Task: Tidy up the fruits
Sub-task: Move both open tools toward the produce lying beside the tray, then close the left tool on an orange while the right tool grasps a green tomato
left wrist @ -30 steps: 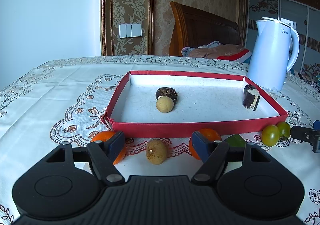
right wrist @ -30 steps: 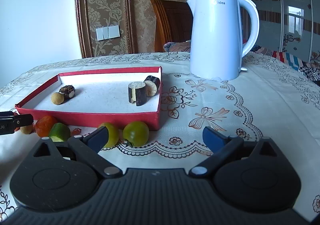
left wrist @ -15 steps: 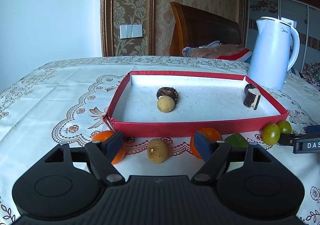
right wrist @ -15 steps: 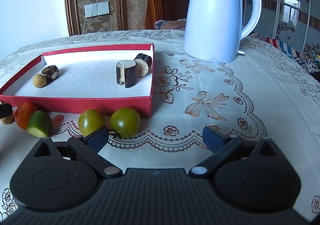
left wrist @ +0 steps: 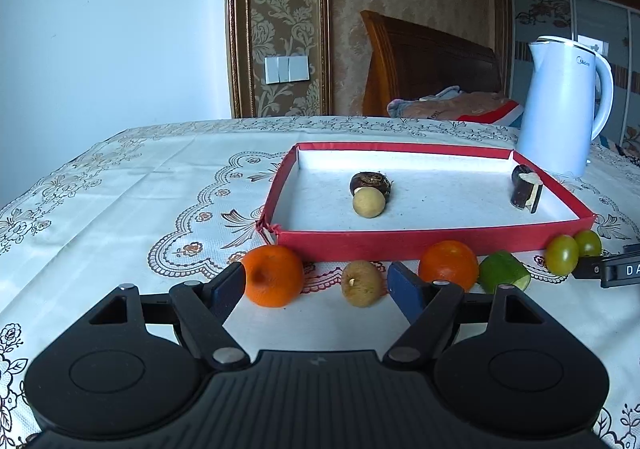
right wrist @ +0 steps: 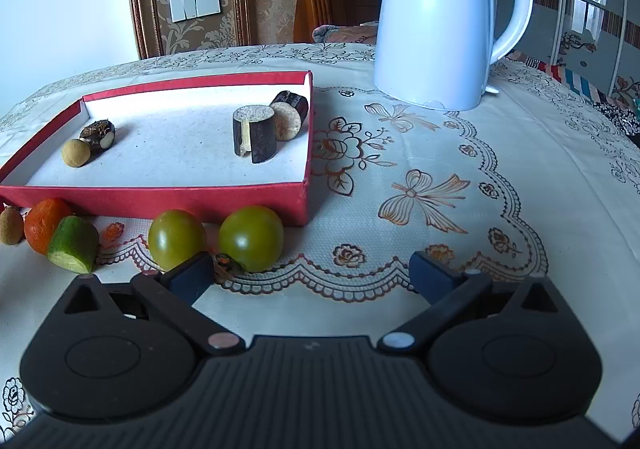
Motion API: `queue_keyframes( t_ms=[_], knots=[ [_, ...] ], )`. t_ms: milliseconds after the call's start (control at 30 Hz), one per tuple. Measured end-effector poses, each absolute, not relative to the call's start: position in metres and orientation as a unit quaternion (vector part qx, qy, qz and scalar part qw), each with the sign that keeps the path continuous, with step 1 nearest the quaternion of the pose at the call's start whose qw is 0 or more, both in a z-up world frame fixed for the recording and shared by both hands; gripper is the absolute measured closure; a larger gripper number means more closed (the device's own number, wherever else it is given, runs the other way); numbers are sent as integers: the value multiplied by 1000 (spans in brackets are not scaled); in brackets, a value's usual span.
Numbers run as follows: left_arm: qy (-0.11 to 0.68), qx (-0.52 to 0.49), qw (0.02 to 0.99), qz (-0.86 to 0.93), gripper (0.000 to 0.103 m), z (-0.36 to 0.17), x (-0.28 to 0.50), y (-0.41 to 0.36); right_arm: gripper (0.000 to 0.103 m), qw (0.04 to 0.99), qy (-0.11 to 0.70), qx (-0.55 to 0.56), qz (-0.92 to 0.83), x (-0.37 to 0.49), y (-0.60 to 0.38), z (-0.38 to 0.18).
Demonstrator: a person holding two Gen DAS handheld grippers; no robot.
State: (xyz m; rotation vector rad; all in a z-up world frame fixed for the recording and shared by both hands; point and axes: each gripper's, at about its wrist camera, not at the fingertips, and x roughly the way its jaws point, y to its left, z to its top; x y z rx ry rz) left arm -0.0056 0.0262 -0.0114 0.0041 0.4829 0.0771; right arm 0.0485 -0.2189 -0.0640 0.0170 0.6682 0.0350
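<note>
We record the left gripper point(left wrist: 318, 287) spread open with nothing held, a tangerine point(left wrist: 273, 275) and a longan point(left wrist: 362, 283) between its fingers, near the red tray point(left wrist: 400, 244). The right gripper point(right wrist: 312, 275) gapes empty; two green tomatoes point(right wrist: 251, 238) sit just beyond its left finger point(right wrist: 191, 276).

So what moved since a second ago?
The right gripper moved forward and lower toward the two green tomatoes, still open and empty. The left gripper shifted a bit, so the small brown fruit and one orange now sit between its open fingers. Nothing was grabbed or dropped. The fruits, red tray and kettle stayed put.
</note>
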Motion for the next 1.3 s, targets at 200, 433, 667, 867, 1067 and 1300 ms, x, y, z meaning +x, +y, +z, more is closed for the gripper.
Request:
queue_keyframes(
  t_ms=[200, 433, 667, 867, 1067, 1300],
  knots=[
    [245, 13, 967, 61, 25, -12, 1, 33, 0, 944, 328, 7, 17, 49, -219, -64],
    [265, 26, 961, 75, 25, -15, 14, 41, 0, 944, 328, 7, 17, 49, -219, -64],
    [305, 3, 948, 92, 25, -21, 34, 60, 0, 944, 329, 4, 15, 49, -218, -64],
    [317, -12, 943, 96, 25, -25, 37, 65, 0, 944, 329, 3, 15, 49, -218, -64],
    [317, -11, 943, 96, 25, -25, 37, 63, 0, 944, 328, 5, 16, 50, -219, -64],
    [317, -10, 944, 97, 25, -25, 37, 62, 2, 945, 326, 9, 11, 51, -220, -64]
  ],
)
